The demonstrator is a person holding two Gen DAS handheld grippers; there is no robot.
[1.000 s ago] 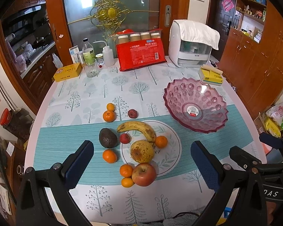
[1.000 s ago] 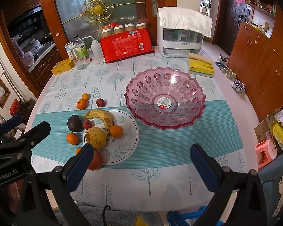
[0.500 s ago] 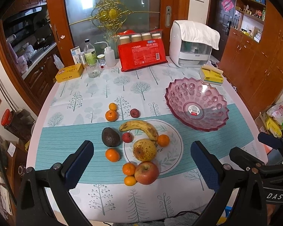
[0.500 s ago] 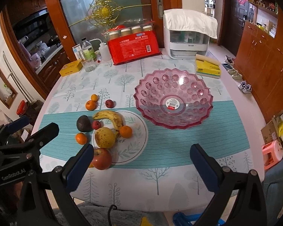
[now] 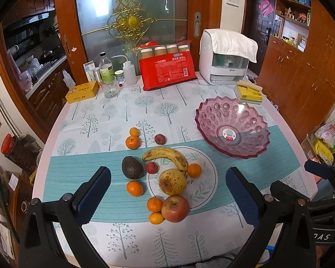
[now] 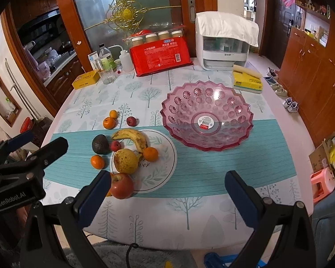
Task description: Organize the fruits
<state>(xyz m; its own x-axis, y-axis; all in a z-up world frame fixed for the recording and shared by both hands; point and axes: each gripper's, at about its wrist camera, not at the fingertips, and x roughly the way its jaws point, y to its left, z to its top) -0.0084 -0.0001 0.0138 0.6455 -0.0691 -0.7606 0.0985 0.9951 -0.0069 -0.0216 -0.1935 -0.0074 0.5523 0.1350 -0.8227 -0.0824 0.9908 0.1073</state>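
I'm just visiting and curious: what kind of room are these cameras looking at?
Most likely a home dining area beside a kitchen: a table with a tree-print tablecloth holding loose fruit and a pink glass bowl, wooden cabinets, and shoes on the floor.

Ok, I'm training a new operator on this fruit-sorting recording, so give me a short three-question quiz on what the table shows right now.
1. True or false: the pink cut-glass bowl already holds fruit.
2. Which fruit touches the curved yellow banana? A) the dark avocado B) the speckled yellow pear C) the red apple
3. Fill in: both the left tool and right tool are ____ and hold nothing.

Key: 1 false; 2 B; 3 open.
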